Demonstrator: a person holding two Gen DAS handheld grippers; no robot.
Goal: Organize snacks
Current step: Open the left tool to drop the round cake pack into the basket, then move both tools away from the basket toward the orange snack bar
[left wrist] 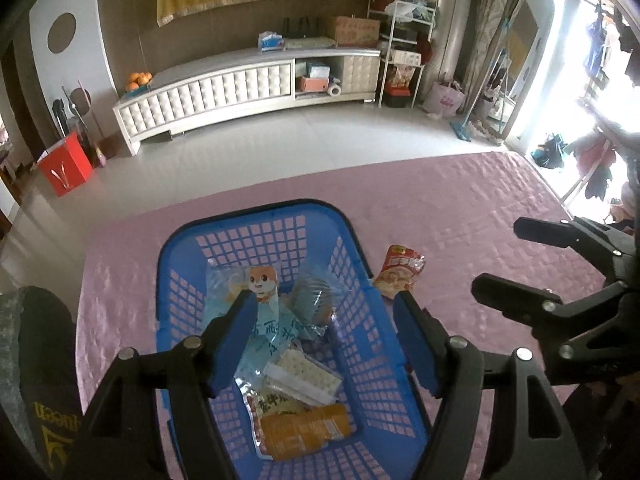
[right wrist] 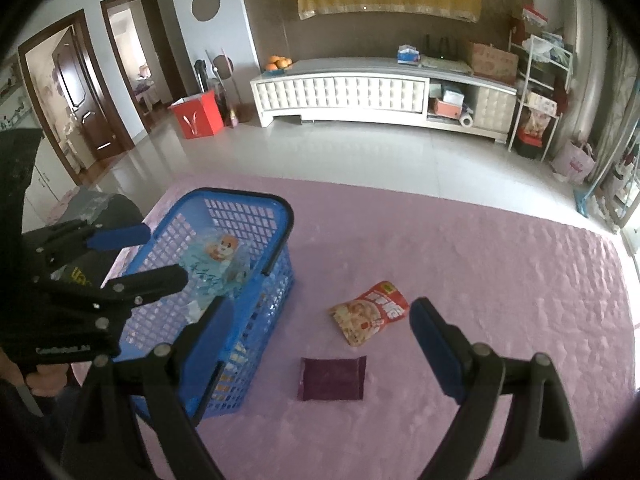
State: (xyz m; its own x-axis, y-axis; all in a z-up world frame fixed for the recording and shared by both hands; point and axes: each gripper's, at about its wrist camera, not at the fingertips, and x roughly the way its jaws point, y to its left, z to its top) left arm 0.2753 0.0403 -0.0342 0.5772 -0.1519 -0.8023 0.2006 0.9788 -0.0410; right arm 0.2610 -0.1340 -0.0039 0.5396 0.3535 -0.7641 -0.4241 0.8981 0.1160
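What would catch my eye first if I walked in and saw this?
Probably the bright blue basket on the pink quilted cover, already holding several snack packets, with the left claw open above it. Beside the basket lie two packets not yet put away: a red snack pouch and, nearer the camera, a dark purple packet, with the right claw open and empty over them.

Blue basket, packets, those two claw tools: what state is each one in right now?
Blue basket: upright on the pink cloth, partly filled with snacks.
Light blue packet: lying inside the basket.
Red snack packet: flat on the cloth, outside the basket.
Purple packet: flat on the cloth, outside.
Left gripper: open, empty, over the basket.
Right gripper: open, empty, above the purple packet.
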